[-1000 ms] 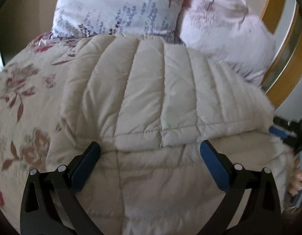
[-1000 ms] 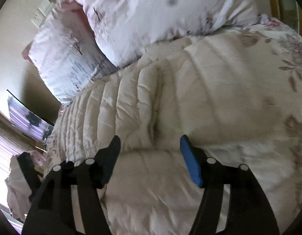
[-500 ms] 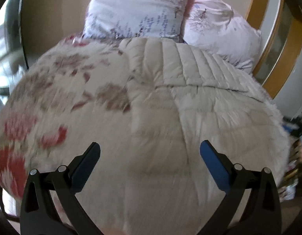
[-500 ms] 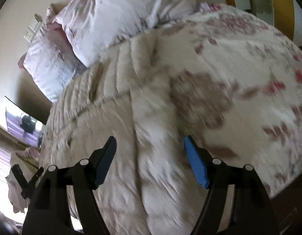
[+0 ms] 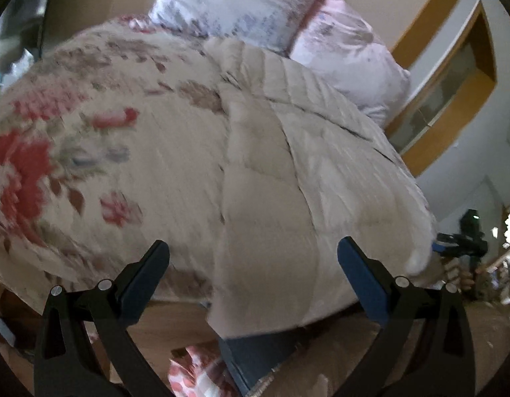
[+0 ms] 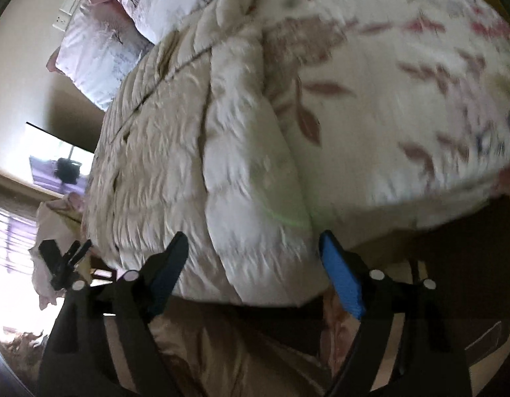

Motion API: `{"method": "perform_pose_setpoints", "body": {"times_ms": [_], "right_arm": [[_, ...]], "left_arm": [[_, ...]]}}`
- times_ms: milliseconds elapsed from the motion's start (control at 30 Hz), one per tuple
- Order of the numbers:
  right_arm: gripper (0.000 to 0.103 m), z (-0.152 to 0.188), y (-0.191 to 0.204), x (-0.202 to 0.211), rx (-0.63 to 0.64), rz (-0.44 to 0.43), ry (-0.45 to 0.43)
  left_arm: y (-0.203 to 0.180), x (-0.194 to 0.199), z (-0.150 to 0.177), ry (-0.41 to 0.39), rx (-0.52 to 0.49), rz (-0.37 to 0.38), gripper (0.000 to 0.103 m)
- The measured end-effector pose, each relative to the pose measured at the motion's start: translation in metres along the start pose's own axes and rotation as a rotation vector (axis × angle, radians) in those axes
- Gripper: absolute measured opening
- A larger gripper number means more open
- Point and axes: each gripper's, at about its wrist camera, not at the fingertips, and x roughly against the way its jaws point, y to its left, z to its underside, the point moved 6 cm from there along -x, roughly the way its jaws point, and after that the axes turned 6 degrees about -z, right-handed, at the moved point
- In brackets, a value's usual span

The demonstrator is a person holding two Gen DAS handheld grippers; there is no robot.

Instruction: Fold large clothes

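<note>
Beige quilted jacket lies on the bed beyond both grippers' empty, wide-apart jaws, right's just widened

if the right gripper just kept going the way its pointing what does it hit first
Most likely the near edge of the quilted cream coat, which lies between the open right gripper fingers' line on the floral bedspread. Depth is hard to judge through the fisheye blur.

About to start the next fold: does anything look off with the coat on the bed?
The coat lies along the bed with its near end hanging over the edge. Otherwise nothing stands out; motion blur hides small details.
</note>
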Motion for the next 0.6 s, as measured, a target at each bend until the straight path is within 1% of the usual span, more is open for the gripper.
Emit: {"method": "perform_pose_setpoints", "body": {"times_ms": [133,267,300,333,400,467,500,533,567,600], "right_arm": [[0.086,0.01,-0.01,-0.01,-0.029,-0.126,0.007],[0.086,0.016,-0.017,-0.03,-0.072,-0.243,0.018],[0.085,0.017,-0.017,-0.034,-0.08,-0.275,0.015],[0.078,0.018,-0.017,-0.037,-0.084,-0.298,0.013],[0.065,0.023,-0.014,-0.043,-0.083,-0.347,0.022],[0.049,0.028,-0.009,-0.046,-0.063,-0.367,0.037],[0.046,0.03,-0.005,-0.046,-0.046,-0.381,0.041],[0.039,0.031,-0.001,-0.045,-0.032,-0.391,0.043],[0.033,0.032,0.005,-0.043,-0.007,-0.405,0.039],[0.03,0.031,0.011,-0.039,0.015,-0.419,0.035]], "left_arm": [[-0.001,-0.015,0.012,0.038,0.021,0.05,0.102],[0.0,-0.034,0.015,0.055,0.065,0.113,0.102],[0.0,-0.039,0.016,0.062,0.08,0.126,0.098],[0.002,-0.043,0.019,0.08,0.096,0.14,0.091],[0.005,-0.049,0.022,0.099,0.121,0.158,0.081],[0.007,-0.05,0.024,0.105,0.138,0.178,0.077],[0.007,-0.049,0.025,0.104,0.141,0.185,0.073],[0.005,-0.048,0.026,0.103,0.139,0.197,0.067],[0.004,-0.047,0.026,0.103,0.137,0.209,0.064],[0.002,-0.045,0.027,0.104,0.131,0.216,0.056]]}}
